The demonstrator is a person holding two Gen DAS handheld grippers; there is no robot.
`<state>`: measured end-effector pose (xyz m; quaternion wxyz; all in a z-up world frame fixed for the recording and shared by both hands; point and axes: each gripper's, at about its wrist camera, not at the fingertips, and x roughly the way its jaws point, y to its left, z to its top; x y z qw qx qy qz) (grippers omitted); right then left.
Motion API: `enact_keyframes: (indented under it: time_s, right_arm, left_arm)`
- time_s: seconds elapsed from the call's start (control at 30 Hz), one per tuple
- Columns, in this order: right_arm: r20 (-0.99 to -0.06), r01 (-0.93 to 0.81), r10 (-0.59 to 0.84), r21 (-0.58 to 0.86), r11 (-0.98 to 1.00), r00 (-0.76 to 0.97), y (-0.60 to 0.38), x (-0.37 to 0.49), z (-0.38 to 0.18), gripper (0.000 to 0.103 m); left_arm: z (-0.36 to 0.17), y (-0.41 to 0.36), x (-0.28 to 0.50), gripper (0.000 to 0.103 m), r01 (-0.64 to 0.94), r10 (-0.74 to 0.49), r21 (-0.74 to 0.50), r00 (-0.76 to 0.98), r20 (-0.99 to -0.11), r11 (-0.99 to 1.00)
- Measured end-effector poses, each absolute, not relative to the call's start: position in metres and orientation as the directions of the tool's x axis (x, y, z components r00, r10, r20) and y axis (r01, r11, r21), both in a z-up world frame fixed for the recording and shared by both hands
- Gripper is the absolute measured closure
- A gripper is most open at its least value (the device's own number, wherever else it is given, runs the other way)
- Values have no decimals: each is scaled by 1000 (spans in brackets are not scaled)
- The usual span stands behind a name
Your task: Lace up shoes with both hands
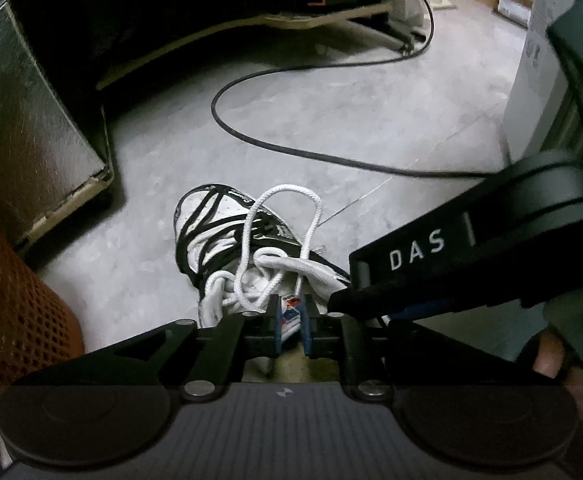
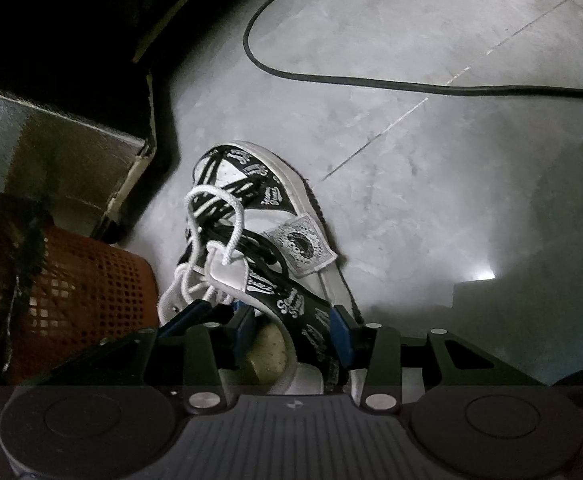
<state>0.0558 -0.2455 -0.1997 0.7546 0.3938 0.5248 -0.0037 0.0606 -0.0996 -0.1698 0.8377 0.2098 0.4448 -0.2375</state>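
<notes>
A white and black shoe (image 1: 227, 232) stands on the grey floor, toe pointing away. Its white lace (image 1: 287, 208) rises in a loose loop over the tongue, and one strand drops toward my left gripper (image 1: 292, 330). That gripper's blue pads stand a narrow gap apart at the tongue's label, and the thin strand between them is not pinched. My right gripper (image 2: 292, 330) is open wide and straddles the shoe's (image 2: 251, 208) black lettered side wall. One pad is inside the opening over the insole, the other outside. In the left wrist view my right gripper (image 1: 355, 304) reaches in from the right.
An orange mesh basket (image 2: 83, 292) stands close on the shoe's left. A foil-faced box (image 1: 31, 128) and dark furniture are behind it. A black cable (image 1: 291, 148) curves over the floor beyond the toe. A white panel (image 1: 531, 92) stands at the right.
</notes>
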Motion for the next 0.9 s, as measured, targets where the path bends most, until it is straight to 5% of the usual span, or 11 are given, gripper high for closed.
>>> enact_keyframes:
  time_s: [0.9]
  right_arm:
    - [-797,402,391,580,709,461,-247,53,-195,58]
  left_arm:
    - [-172,-101,61,84,576,-204,141,493,-846,805]
